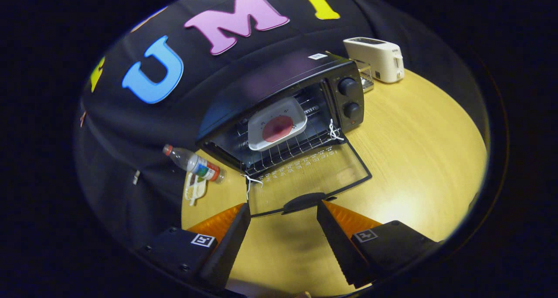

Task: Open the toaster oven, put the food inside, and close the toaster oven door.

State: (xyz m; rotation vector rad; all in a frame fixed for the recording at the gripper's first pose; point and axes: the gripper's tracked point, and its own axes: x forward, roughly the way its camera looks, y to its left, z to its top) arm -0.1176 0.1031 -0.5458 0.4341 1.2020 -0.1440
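Note:
A black toaster oven (279,93) stands on the wooden table with its glass door (311,176) folded down flat toward me. Inside, on the wire rack, rests a white tray (263,119) holding a round red piece of food (277,128). The door's dark handle (304,202) lies just ahead of my fingertips. My gripper (283,208) is open, with nothing between its fingers, hovering over the table in front of the door.
A plastic water bottle (195,164) lies on its side left of the oven, beside a small white object (194,189). A white toaster (375,58) stands behind the oven to the right. The wooden table (414,150) spreads wide on the right.

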